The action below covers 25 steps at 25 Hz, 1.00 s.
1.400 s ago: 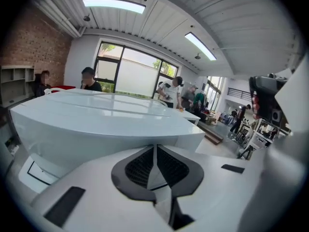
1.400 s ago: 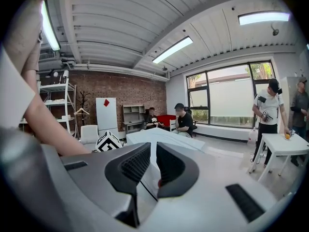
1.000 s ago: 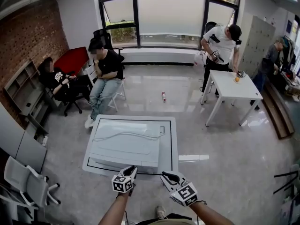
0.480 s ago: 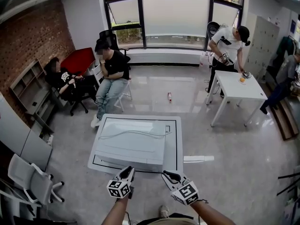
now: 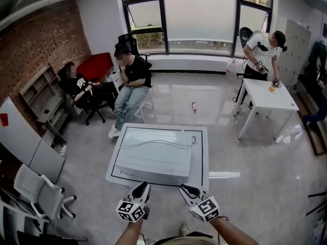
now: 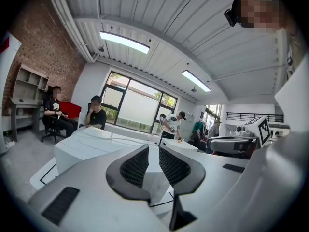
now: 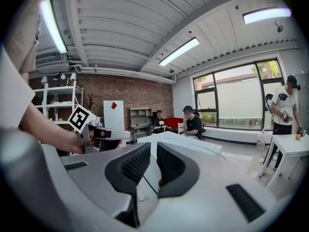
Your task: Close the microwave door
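White table (image 5: pixel 200 160) bears one microwave (image 5: pixel 153 156) near left gripper (image 5: pixel 143 187), right gripper (image 5: pixel 187 190).

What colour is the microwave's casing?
The microwave is white, clearest in the head view.

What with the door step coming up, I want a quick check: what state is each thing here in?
Microwave: standing on the white table, no door seen swung out; its front is not clear from above.
Cable: lying loose across the microwave's top.
Left gripper: fingers slightly apart, nothing between them.
Right gripper: fingers slightly apart, nothing between them.
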Tool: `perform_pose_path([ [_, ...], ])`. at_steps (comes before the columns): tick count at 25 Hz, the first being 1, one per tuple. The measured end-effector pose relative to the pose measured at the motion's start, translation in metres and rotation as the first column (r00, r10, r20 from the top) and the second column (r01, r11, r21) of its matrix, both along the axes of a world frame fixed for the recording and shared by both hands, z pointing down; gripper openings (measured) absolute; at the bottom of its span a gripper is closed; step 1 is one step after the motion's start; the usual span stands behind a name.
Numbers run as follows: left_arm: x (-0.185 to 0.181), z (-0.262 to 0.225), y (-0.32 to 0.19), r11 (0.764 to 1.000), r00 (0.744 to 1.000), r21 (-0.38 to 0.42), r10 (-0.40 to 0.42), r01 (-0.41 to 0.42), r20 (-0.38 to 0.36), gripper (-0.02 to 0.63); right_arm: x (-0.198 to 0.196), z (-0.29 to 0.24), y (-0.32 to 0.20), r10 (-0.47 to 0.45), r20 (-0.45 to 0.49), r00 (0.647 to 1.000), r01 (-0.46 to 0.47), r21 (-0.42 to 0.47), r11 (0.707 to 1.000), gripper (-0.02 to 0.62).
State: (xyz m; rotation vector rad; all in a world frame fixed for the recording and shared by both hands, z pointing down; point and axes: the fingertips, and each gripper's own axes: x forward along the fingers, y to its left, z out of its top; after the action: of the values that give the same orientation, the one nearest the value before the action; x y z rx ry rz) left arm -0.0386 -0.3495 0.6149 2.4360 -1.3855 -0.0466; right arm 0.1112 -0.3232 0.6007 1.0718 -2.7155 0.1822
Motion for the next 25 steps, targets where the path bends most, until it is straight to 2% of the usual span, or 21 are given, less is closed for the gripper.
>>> perform_pose_path([
  [4,-0.015,-0.022,0.014,0.999,1.000,0.037,-0.006,0.007,-0.012,0.055,-0.017,-0.003,0.007,-0.003,0.007,1.000,0.003,0.009,1.000,0.031],
  [11,-0.047,-0.038,0.044,0.997,1.000,0.076,-0.010,0.009,0.022,0.055,-0.046,-0.006,0.011,0.006,0.015,1.000,-0.007,0.019,1.000,0.031],
  [19,-0.113,-0.034,0.077,0.995,0.997,0.067,-0.078,0.076,0.022,0.055,-0.086,-0.001,0.018,-0.010,0.031,0.999,0.009,0.031,0.999,0.038],
  [25,-0.147,-0.022,0.091,0.992,0.992,0.041,-0.124,0.123,0.024,0.055,-0.110,0.005,0.020,-0.025,0.026,0.999,0.025,0.021,0.999,0.060],
])
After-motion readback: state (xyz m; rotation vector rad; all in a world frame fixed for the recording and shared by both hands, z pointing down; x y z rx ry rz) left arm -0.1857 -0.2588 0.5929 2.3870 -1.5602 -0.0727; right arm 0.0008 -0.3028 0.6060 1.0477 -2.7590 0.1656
